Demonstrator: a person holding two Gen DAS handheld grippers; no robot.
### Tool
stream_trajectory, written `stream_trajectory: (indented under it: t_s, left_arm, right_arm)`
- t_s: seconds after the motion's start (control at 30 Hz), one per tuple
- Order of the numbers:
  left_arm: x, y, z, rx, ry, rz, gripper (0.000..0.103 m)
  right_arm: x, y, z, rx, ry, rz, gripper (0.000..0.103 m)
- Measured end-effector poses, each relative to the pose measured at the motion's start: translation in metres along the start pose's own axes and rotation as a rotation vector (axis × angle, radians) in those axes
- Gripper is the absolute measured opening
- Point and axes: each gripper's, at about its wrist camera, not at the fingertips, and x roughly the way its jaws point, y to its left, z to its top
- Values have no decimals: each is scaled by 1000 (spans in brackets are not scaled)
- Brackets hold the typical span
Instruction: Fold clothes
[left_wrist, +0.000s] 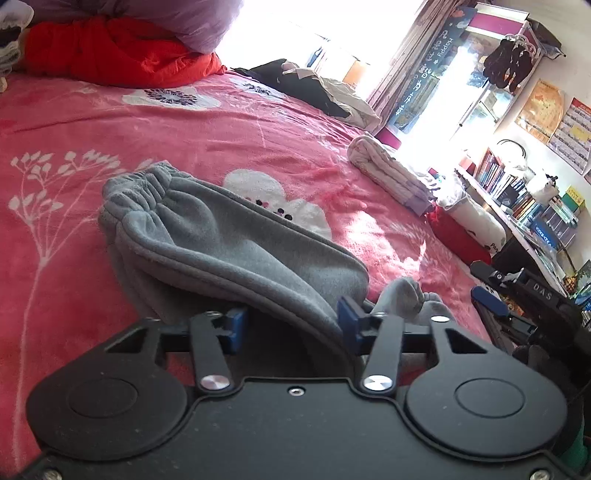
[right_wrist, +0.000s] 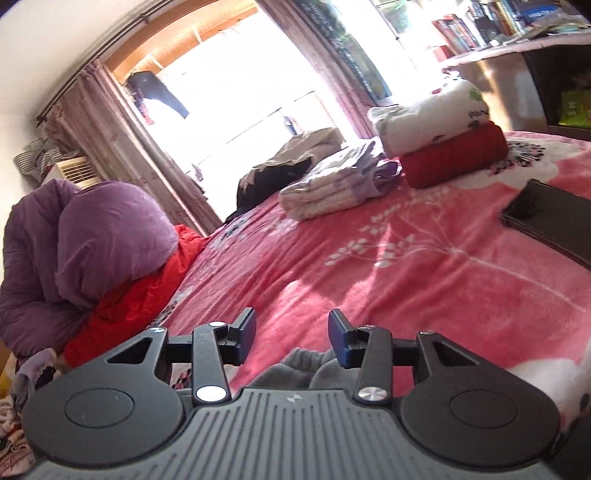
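On pink blanket (left_wrist: 92, 122) — folded grey trousers (left_wrist: 229, 247), seemingly ungripped.

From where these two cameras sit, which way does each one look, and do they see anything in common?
Left wrist: behind the left gripper, looking across the pink blanket at grey sweatpants; its open fingers straddle the fabric; the right gripper shows at right.
Right wrist: behind the right gripper, open above the sweatpants, facing the window.
Shared: blanket, sweatpants, the folded striped garment, the purple quilt on the red one.
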Motion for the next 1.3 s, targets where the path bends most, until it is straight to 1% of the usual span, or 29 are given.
stream_trajectory:
  t_s: [0.03, 0.1, 0.13, 0.2, 0.3, 0.37, 0.43, 0.5, 0.57, 0.63, 0.83, 0.93, 1.0, 1.07, 1.13, 1.2, 1.23, 1.3]
  left_arm:
    - [0, -3, 4, 28, -10, 13, 20]
    - [-2, -8, 14, 81, -43, 41, 12]
    - [-5, -10, 21, 93, -72, 57, 10]
    - [-15, -7, 37, 74, -139, 78, 9]
    - [-31, -1, 54, 42, -225, 116, 9]
    - [-40, 2, 58, 29, -266, 150, 8]
    - [-46, 7, 59, 7, -292, 187, 8]
    - [-48, 14, 60, 0, -299, 201, 8]
    - [-46, 19, 64, -3, -280, 190, 8]
    - [-41, 17, 71, 32, -262, 170, 8]
    - [-9, -20, 100, 276, -209, 128, 8]
    - [13, -42, 117, 358, -182, 72, 8]
    - [28, -60, 126, 427, -151, -13, 8]
    - [41, -83, 131, 512, -99, -125, 8]
    - [53, -107, 129, 603, -24, -265, 8]
    - [66, -131, 120, 702, 50, -353, 8]
    - [74, -142, 113, 750, 94, -381, 8]
    - [89, -157, 97, 831, 162, -400, 8]
  right_arm:
    - [2, 4, -1, -13, 14, 26, 49]
    - [7, 10, -4, -30, 44, 75, 49]
    - [9, 15, -6, -44, 62, 96, 49]
    - [14, 21, -9, -69, 93, 116, 49]
    - [21, 25, -17, -63, 155, 130, 49]
    - [26, 27, -21, -73, 190, 128, 49]
    - [28, 29, -24, -81, 206, 121, 49]
    - [29, 31, -27, -87, 222, 112, 49]
    - [31, 32, -29, -92, 237, 94, 49]
    - [32, 29, -29, -89, 242, 89, 49]
    - [26, 39, -27, -136, 206, 118, 49]
    - [27, 41, -27, -148, 208, 128, 49]
    - [29, 39, -27, -135, 212, 129, 49]
    - [31, 37, -26, -118, 214, 129, 49]
    - [34, 32, -24, -91, 211, 130, 49]
    - [35, 23, -20, -32, 198, 130, 49]
    - [34, 17, -17, 5, 186, 127, 49]
    - [33, 4, -12, 76, 158, 114, 49]
